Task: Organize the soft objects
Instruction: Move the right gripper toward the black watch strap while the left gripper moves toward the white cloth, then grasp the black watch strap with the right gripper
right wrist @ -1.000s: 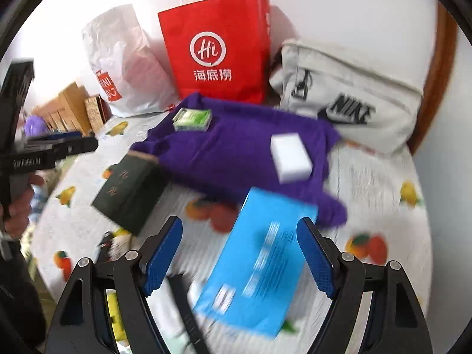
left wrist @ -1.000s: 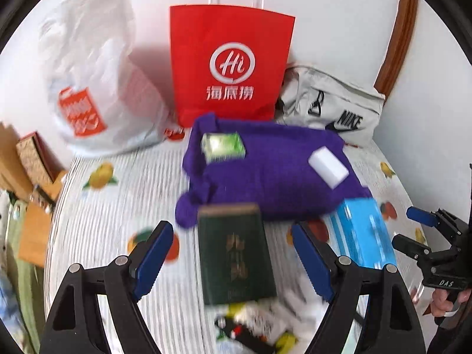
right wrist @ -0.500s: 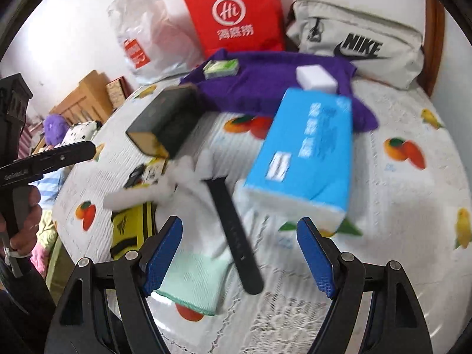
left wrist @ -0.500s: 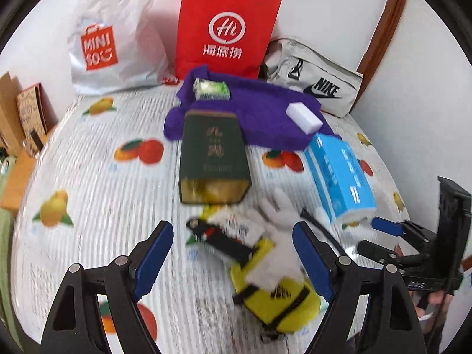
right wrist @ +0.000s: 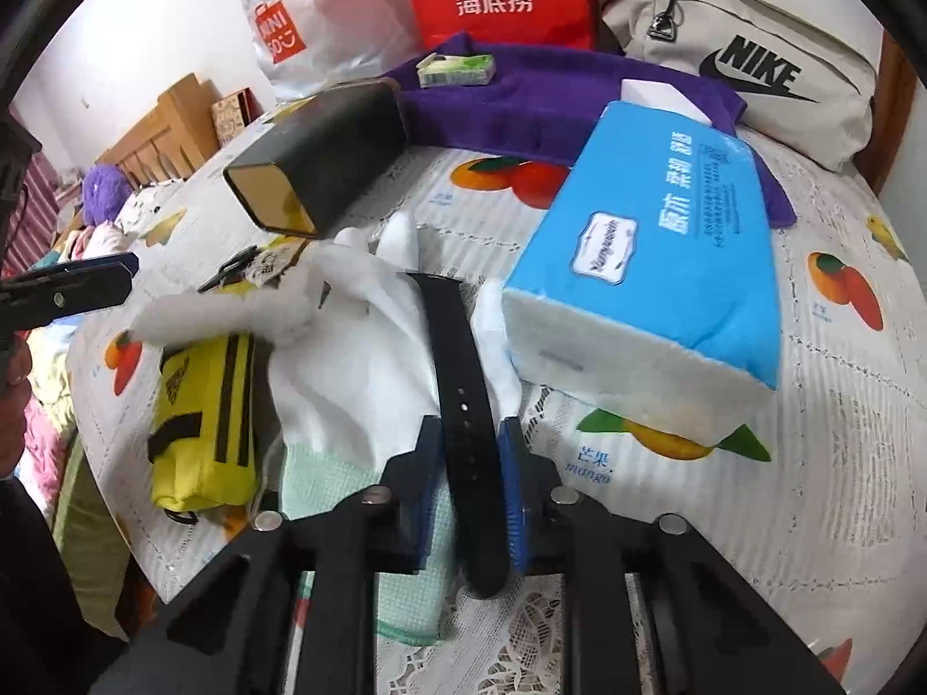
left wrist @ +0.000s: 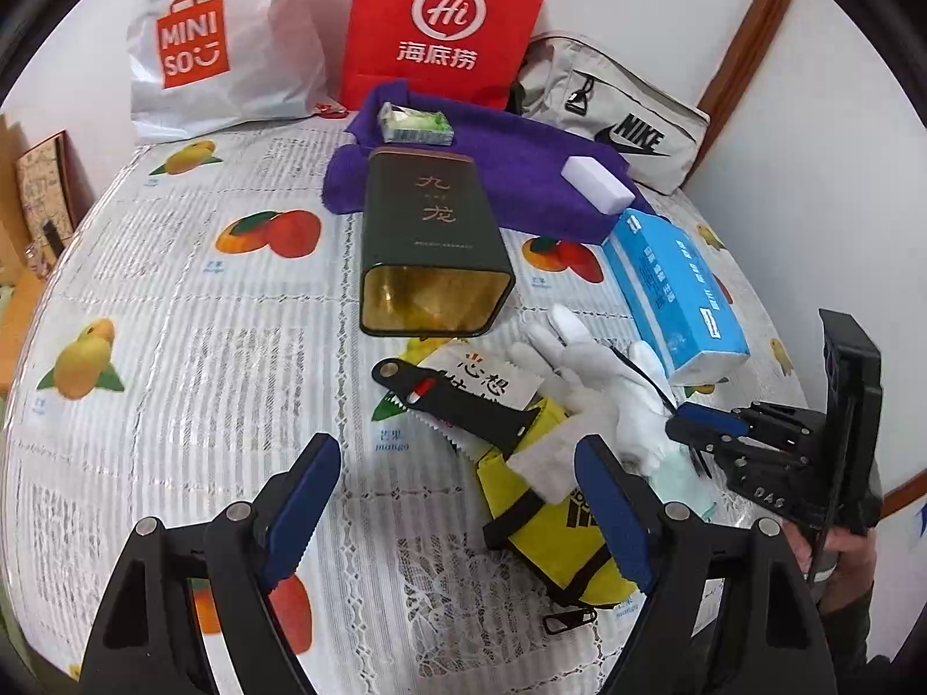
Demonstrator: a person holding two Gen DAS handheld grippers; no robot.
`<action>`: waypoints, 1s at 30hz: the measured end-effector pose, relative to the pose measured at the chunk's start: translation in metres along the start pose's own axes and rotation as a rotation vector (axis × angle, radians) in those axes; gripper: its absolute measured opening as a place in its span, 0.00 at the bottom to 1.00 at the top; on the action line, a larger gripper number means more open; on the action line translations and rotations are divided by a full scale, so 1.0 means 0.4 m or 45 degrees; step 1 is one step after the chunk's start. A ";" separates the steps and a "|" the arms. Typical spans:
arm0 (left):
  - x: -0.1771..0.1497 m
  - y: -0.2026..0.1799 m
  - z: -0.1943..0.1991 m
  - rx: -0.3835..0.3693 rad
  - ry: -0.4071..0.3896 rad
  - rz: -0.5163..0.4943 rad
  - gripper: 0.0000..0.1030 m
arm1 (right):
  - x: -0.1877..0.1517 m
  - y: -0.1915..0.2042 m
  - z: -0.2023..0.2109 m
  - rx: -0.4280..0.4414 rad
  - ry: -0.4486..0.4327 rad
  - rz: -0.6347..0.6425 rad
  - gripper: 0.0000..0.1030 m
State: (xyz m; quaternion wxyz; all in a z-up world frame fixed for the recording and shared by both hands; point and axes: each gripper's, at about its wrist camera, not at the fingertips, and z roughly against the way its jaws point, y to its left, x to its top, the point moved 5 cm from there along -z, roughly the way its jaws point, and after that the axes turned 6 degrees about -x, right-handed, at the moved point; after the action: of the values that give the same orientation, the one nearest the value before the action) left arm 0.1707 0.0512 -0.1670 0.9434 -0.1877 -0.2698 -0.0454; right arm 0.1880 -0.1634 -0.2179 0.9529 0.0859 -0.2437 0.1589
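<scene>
My right gripper (right wrist: 466,452) is shut on a black strap (right wrist: 457,382) that lies over a white glove (right wrist: 359,359) with a green cuff. It also shows in the left wrist view (left wrist: 704,425) at the right, over the glove (left wrist: 602,388). My left gripper (left wrist: 452,492) is open and empty above the table, near a yellow pouch (left wrist: 556,527). A blue tissue pack (right wrist: 660,243) lies just right of the strap. A purple towel (left wrist: 510,174) lies at the back with a white sponge (left wrist: 599,180) and a green packet (left wrist: 414,123) on it.
A dark green tin (left wrist: 431,243) lies on its side, open end toward me. A black saw-toothed tool (left wrist: 457,399) rests on a paper packet. A red paper bag (left wrist: 449,23), a white Miniso bag (left wrist: 214,40) and a Nike bag (left wrist: 620,116) stand along the wall.
Both grippers have pulled back and lowered toward the near clutter. My right gripper has closed on the black strap. My left gripper stays open.
</scene>
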 end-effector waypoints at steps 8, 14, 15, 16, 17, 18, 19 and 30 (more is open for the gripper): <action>0.016 0.006 -0.029 -0.097 0.040 -0.074 0.80 | -0.026 -0.032 0.064 -0.078 0.006 -0.091 0.04; 0.012 0.023 -0.049 -0.127 0.068 -0.076 0.80 | -0.036 -0.038 0.047 -0.088 0.029 -0.152 0.06; 0.010 0.026 -0.050 -0.125 0.069 -0.074 0.80 | -0.030 -0.033 0.043 -0.085 0.031 -0.145 0.10; 0.007 0.029 -0.050 -0.120 0.068 -0.068 0.80 | -0.024 -0.031 0.037 -0.098 0.040 -0.133 0.19; 0.006 0.032 -0.048 -0.118 0.064 -0.060 0.80 | -0.019 -0.029 0.030 -0.115 0.047 -0.118 0.23; 0.004 0.035 -0.046 -0.117 0.059 -0.049 0.80 | -0.012 -0.027 0.023 -0.136 0.046 -0.096 0.28; 0.001 0.037 -0.043 -0.116 0.055 -0.037 0.80 | -0.007 -0.023 0.016 -0.150 0.049 -0.071 0.30; -0.020 0.031 -0.012 -0.034 0.022 0.021 0.80 | -0.003 -0.011 0.061 -0.096 -0.020 0.027 0.20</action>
State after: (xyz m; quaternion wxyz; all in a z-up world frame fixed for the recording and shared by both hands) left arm 0.1686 0.0607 -0.1788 0.9435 -0.2020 -0.2593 -0.0428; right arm 0.1779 -0.1737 -0.1978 0.9518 0.0484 -0.2578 0.1591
